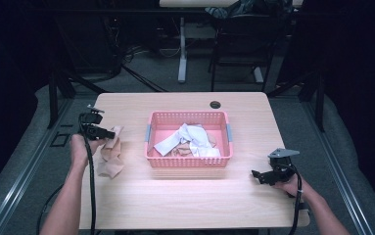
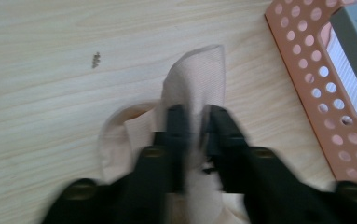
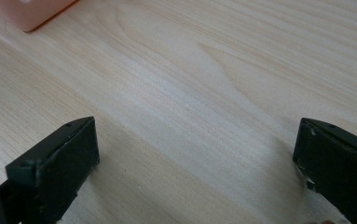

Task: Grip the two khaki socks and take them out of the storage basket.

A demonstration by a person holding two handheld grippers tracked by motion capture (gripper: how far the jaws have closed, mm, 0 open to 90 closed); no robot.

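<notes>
Pale wood surface (image 1: pixel 185 196) fills the middle of the high view, dark floor around it. At centre sits our pink perforated basket (image 1: pixel 189 161) with white and beige cloths inside. Our left gripper (image 2: pixel 195 122), at the left of that view, is pinched onto a beige stocking (image 2: pixel 199 74) lying just left of the basket. We judge it best to lift straight up before swinging over the near rim, lest the trailing fabric snag. Our right gripper (image 3: pixel 195 154) rests spread wide at lower right, with bare wood all around it.
</notes>
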